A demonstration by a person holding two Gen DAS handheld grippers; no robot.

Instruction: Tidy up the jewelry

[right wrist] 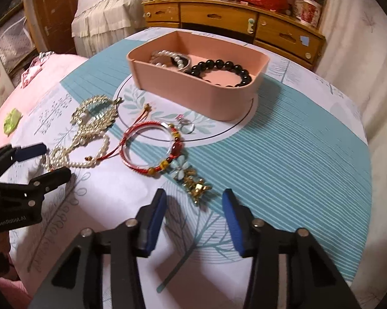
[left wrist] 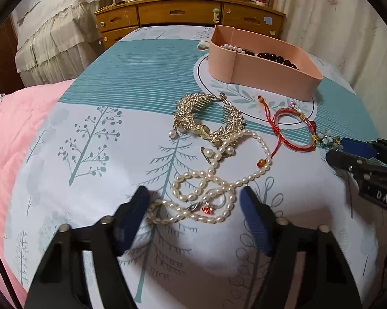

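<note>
A pearl necklace (left wrist: pixel 214 177) lies coiled on the tablecloth, its near loops between the fingers of my open left gripper (left wrist: pixel 194 202). A gold leaf hair comb (left wrist: pixel 209 121) lies just beyond it. A red cord bracelet (left wrist: pixel 294 131) lies to the right, also in the right wrist view (right wrist: pixel 152 149). A blue flower brooch (right wrist: pixel 191 177) lies just ahead of my open, empty right gripper (right wrist: pixel 194 204). The pink tray (right wrist: pixel 206 97) at the back holds a pearl bracelet (right wrist: pixel 170 58) and a black bead bracelet (right wrist: pixel 221 70). A small ring (right wrist: pixel 185 126) lies near the tray.
The round table has a patterned cloth (left wrist: pixel 95 139). A pink bed (left wrist: pixel 20 118) is at the left. A wooden dresser (left wrist: pixel 188 15) stands behind the table, with a curtain (left wrist: pixel 343 25) to the right. A green scrap (right wrist: pixel 11 122) lies at the left.
</note>
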